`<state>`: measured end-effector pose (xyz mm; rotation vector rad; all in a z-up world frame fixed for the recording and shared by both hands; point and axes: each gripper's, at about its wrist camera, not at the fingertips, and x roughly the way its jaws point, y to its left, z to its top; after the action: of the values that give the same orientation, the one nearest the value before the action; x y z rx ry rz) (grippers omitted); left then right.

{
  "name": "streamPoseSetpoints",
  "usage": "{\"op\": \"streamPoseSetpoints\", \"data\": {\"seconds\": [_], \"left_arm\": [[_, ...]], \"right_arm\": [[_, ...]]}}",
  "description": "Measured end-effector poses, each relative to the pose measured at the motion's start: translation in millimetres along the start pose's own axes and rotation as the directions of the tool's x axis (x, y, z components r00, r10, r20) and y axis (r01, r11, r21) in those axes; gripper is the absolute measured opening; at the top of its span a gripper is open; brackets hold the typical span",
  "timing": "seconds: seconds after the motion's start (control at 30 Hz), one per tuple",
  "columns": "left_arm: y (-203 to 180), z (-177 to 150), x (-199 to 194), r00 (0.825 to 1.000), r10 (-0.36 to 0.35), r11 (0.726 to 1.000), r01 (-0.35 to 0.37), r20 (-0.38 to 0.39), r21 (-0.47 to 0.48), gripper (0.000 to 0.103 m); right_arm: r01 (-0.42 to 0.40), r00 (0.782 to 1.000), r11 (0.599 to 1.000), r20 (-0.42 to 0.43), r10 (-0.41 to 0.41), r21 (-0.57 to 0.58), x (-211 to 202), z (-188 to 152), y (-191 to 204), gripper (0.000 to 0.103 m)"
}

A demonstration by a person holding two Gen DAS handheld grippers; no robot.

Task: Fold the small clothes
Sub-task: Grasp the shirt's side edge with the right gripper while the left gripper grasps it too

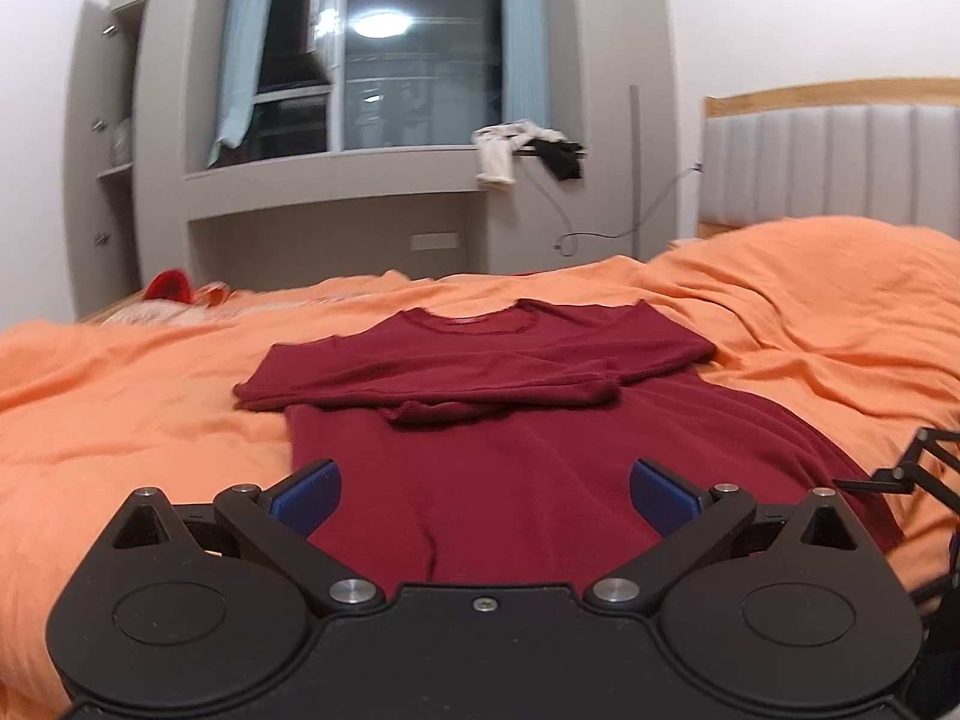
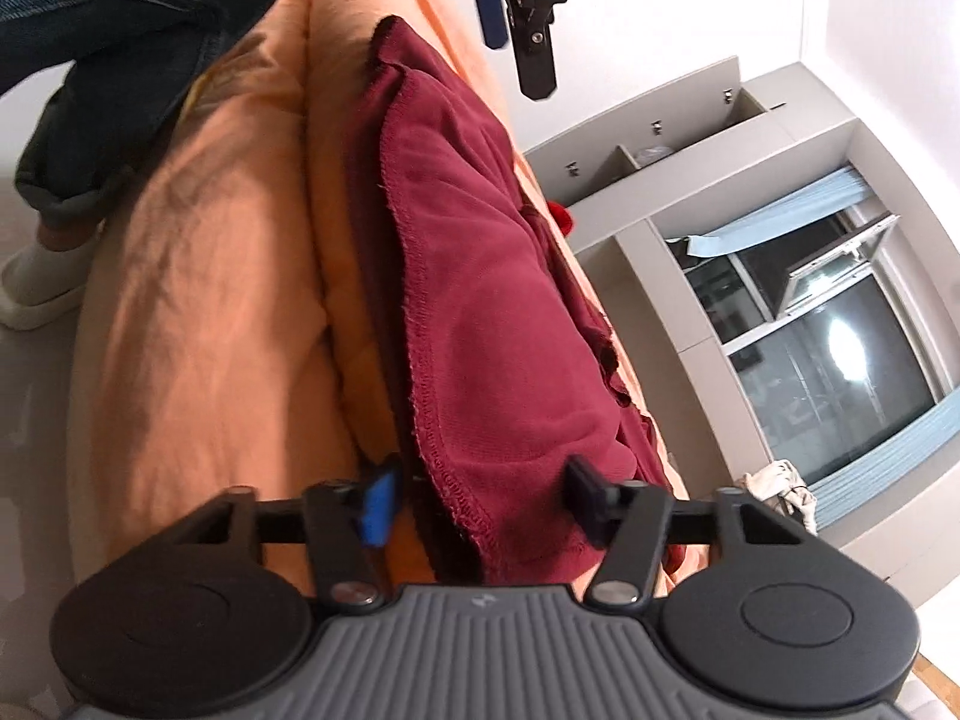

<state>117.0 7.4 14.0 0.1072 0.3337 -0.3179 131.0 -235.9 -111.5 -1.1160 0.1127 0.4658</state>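
Right gripper [image 2: 480, 498] rolled sideways astride shirt hem [image 2: 474, 516]

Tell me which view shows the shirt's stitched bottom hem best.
The right wrist view: the dark red shirt's stitched hem runs close and sharp toward the right gripper. The left wrist view shows the shirt whole, sleeves folded across, but the hem hides behind the gripper body.

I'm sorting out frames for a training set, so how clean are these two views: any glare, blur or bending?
Left wrist view: sharp on the maroon shirt, a ceiling-light reflection glaring in the window, the headboard bowed by the fisheye. Right wrist view: rolled sideways, softly blurred over the orange duvet, the same glare in the glass, dark corners at the lens edge.
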Motion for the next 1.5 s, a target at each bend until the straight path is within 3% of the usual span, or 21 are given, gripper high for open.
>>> {"op": "streamPoseSetpoints", "data": {"seconds": [0.1, 0.17, 0.23, 0.4, 0.5, 0.7, 0.77, 0.93, 1.03, 1.23, 1.4, 1.5], "left_arm": [[-8.8, -2.0, -3.0, 0.999, -0.051, 0.997, 0.050, 0.014, 0.063, 0.102], [-14.6, -4.4, -5.6, 0.996, -0.086, 0.991, 0.084, 0.022, 0.108, 0.102], [-21.0, -7.4, -8.5, 0.992, -0.122, 0.981, 0.116, 0.027, 0.156, 0.102], [-41.7, -18.4, -12.8, 0.985, -0.174, 0.943, 0.163, 0.012, 0.289, 0.102], [-55.1, -22.9, -7.8, 0.987, -0.158, 0.919, 0.152, -0.013, 0.363, 0.102], [-70.0, -27.6, 13.4, 0.995, -0.054, 0.896, 0.084, -0.081, 0.437, 0.102], [-70.6, -29.0, 21.5, 0.995, 0.021, 0.893, 0.024, -0.095, 0.449, 0.096], [-50.0, -23.1, 23.5, 0.977, 0.191, 0.911, -0.142, -0.091, 0.387, 0.067], [-40.5, -21.8, 13.0, 0.959, 0.275, 0.898, -0.230, -0.069, 0.376, 0.048], [-35.7, -23.2, 3.3, 0.934, 0.347, 0.856, -0.279, -0.083, 0.436, 0.030], [-25.4, -18.2, -5.8, 0.924, 0.372, 0.855, -0.304, -0.088, 0.419, 0.014], [-22.2, -15.3, -12.9, 0.926, 0.371, 0.860, -0.316, -0.066, 0.401, 0.007]], "right_arm": [[-0.030, 0.999, 0.999, -0.011, 0.031, 0.022, -10.7, 1.2, -8.8, 0.039], [-0.048, 0.999, 0.998, -0.012, 0.048, 0.052, -14.9, 3.2, -17.6, 0.022], [-0.047, 0.999, 0.996, -0.009, 0.048, 0.082, -21.2, 6.1, -25.1, 0.011], [-0.024, 1.000, 0.972, 0.010, 0.022, 0.233, -36.9, 15.7, -61.4, 0.008], [-0.029, 0.999, 0.935, 0.026, 0.021, 0.353, -41.3, 22.0, -90.9, 0.008], [-0.046, 0.998, 0.863, 0.064, 0.016, 0.502, -45.0, 22.8, -135.0, 0.008], [-0.031, 0.998, 0.863, 0.068, -0.004, 0.505, -48.2, 20.8, -141.3, 0.008], [-0.003, 0.998, 0.842, 0.060, -0.035, 0.539, -57.1, 9.7, -147.2, 0.007], [0.005, 0.998, 0.826, 0.054, -0.043, 0.563, -60.3, 3.8, -147.7, 0.007], [0.022, 0.997, 0.809, 0.042, -0.058, 0.587, -64.4, -2.1, -146.0, 0.007], [0.036, 0.998, 0.800, 0.015, -0.057, 0.599, -66.7, -1.0, -140.3, 0.007], [0.060, 0.997, 0.817, 0.003, -0.076, 0.574, -68.0, 2.9, -133.2, 0.007]]}}
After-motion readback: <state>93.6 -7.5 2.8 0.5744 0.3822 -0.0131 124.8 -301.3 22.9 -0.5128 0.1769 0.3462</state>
